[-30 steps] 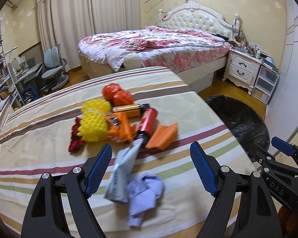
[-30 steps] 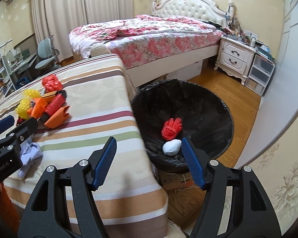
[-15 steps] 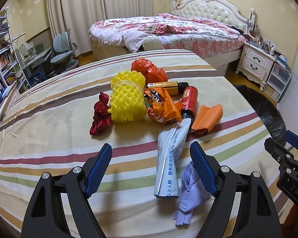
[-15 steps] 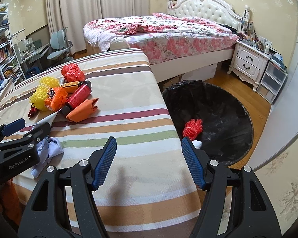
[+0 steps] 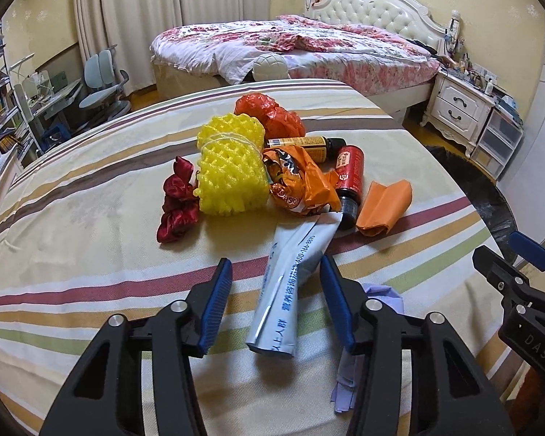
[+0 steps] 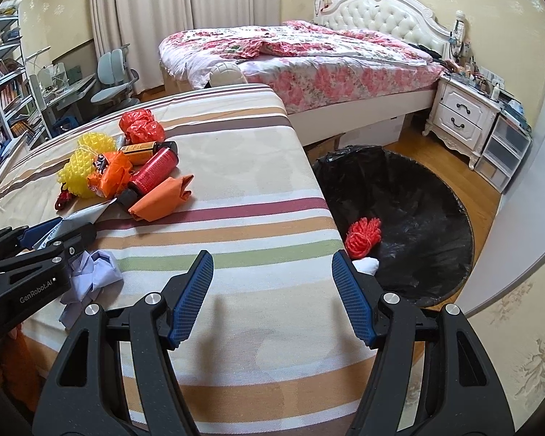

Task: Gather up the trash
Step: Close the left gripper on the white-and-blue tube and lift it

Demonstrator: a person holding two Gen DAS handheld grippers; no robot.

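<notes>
While my left gripper (image 5: pixel 276 298) closes, the flattened grey-blue tube (image 5: pixel 289 283) lies between its jaws on the striped tablecloth (image 5: pixel 91 225); the right pad looks to be at the tube's edge, the left pad clear of it, so no grip yet. Beyond the tips sits the remaining litter: yellow foam netting (image 5: pixel 230 167), orange wrapper (image 5: pixel 298 185), red bottle (image 5: pixel 350 170). Just right of the jaws lies a crumpled lilac tissue (image 5: pixel 381 294). My right gripper (image 6: pixel 272 298) hangs open and empty, the black-lined bin (image 6: pixel 418 203) ahead to its right. Next, I judge, pinch firmly, lift, carry to the bin.
</notes>
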